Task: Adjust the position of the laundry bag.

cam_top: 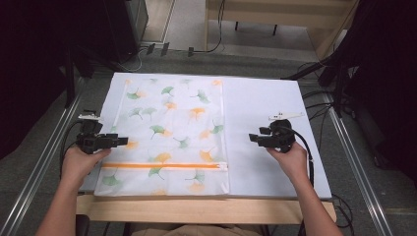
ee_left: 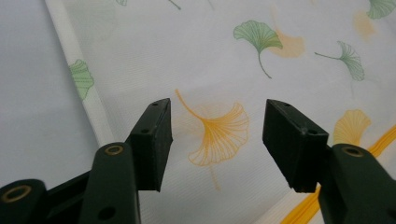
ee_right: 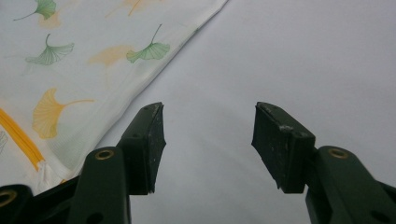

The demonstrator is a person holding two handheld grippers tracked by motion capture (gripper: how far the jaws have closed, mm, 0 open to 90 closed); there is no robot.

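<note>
Near edge first: my forearms come in over the bare wooden table edge (cam_top: 196,210). My left hand (cam_top: 81,164) holds the left gripper (cam_top: 123,141) at the left border of the mesh bag (cam_top: 167,132). Its jaws are spread wide with nothing between them. In the left gripper view the left gripper (ee_left: 217,140) hangs over the bag (ee_left: 210,70), an orange ginkgo leaf print (ee_left: 219,135) showing in the gap; whether the tips touch the fabric I cannot tell.

My right hand (cam_top: 290,160) holds the right gripper (cam_top: 252,138) over the bare white sheet (cam_top: 265,103), just off the bag's right edge and apart from it. Jaws also spread, empty. In the right gripper view the right gripper (ee_right: 208,140) has only sheet (ee_right: 289,56) between the jaws; the bag (ee_right: 93,51) lies up and to the left there.

The bag lies flat on the left half of the white sheet, white mesh printed with green and orange leaves. Its orange zipper (cam_top: 162,165) runs across near the edge closest to me, with the white end tab (cam_top: 223,166) at the right. The zipper (ee_right: 18,135) also shows at the left of the right gripper view.

Beyond the sheet: grey floor (cam_top: 196,56) with cables, and a wooden frame (cam_top: 275,12) farther off.
</note>
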